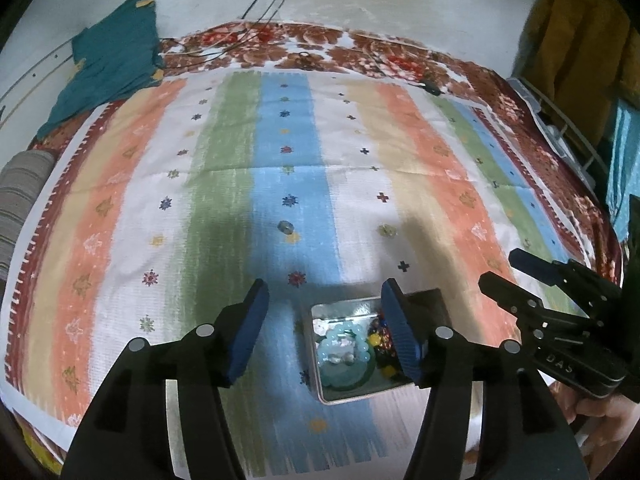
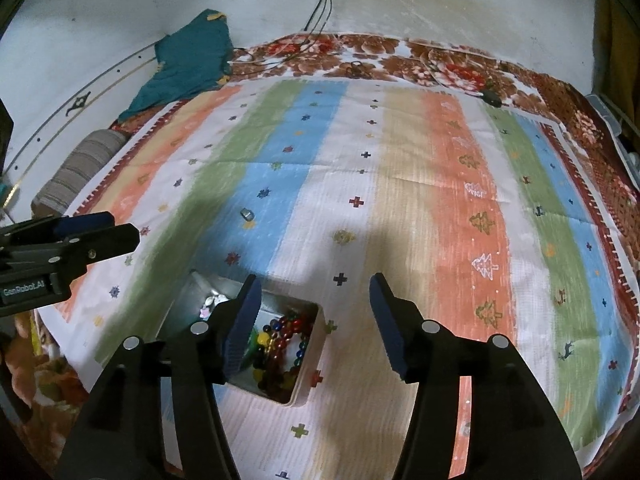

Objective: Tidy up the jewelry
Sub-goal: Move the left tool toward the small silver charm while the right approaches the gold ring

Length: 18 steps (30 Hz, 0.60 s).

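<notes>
A small open metal tin (image 1: 320, 360) lies on the striped cloth. It holds a pale blue bead bracelet (image 1: 344, 350) and multicoloured beads (image 1: 380, 336). My left gripper (image 1: 325, 292) hovers over the tin's left part, open, with nothing between its fingers. In the right wrist view the tin (image 2: 308, 376) shows dark red, yellow and blue beads (image 2: 284, 340). My right gripper (image 2: 314, 284) is open and holds nothing, its left finger over the tin. Each gripper shows in the other's view, the right gripper (image 1: 502, 270) and the left gripper (image 2: 124, 228). A small metal ring (image 1: 285, 227) (image 2: 247, 213) lies on the blue stripe beyond.
The striped cloth (image 1: 360, 160) covers a floral blanket (image 1: 304, 48) on a bed against a white wall. A teal garment (image 1: 112, 68) and a grey striped bolster (image 1: 20, 196) lie at the left. Cables (image 1: 264, 4) hang down the wall. Hanging clothes (image 1: 580, 40) are at the right.
</notes>
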### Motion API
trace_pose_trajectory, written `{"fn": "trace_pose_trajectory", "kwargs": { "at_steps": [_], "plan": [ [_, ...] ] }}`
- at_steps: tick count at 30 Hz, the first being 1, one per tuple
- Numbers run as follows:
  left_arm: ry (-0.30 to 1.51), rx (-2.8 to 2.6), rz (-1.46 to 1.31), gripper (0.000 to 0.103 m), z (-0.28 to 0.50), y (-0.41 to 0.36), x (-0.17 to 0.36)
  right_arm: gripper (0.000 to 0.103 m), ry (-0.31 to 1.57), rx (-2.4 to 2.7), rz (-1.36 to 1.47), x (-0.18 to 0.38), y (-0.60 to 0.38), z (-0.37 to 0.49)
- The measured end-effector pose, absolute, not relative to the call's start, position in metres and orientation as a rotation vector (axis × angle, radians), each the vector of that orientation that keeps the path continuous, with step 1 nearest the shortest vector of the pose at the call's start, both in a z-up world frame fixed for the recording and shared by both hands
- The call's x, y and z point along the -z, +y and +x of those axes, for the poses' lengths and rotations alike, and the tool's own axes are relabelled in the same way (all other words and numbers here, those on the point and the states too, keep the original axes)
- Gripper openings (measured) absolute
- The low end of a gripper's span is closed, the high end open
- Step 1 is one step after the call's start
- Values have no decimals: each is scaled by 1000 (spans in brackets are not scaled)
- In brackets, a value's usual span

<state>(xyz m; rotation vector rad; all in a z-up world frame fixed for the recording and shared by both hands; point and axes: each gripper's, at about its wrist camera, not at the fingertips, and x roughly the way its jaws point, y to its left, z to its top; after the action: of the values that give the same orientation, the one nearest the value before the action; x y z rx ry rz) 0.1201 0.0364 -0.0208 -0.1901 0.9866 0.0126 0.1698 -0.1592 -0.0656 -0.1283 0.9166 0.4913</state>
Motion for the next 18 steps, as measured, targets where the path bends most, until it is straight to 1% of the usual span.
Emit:
{"fn": "trace_pose_trajectory", "kwargs": {
  "at_steps": [2, 5, 18],
  "plan": [
    [987, -18, -204, 60, 123, 39, 22, 58, 922, -487, -127, 66, -158, 174],
    [986, -29, -205, 63, 127, 40, 23, 64, 927, -481, -123, 67, -158, 179],
    [1034, -76, -187, 67, 157, 47, 43, 67, 949, -469, -126, 73, -153, 198]
  ]
}}
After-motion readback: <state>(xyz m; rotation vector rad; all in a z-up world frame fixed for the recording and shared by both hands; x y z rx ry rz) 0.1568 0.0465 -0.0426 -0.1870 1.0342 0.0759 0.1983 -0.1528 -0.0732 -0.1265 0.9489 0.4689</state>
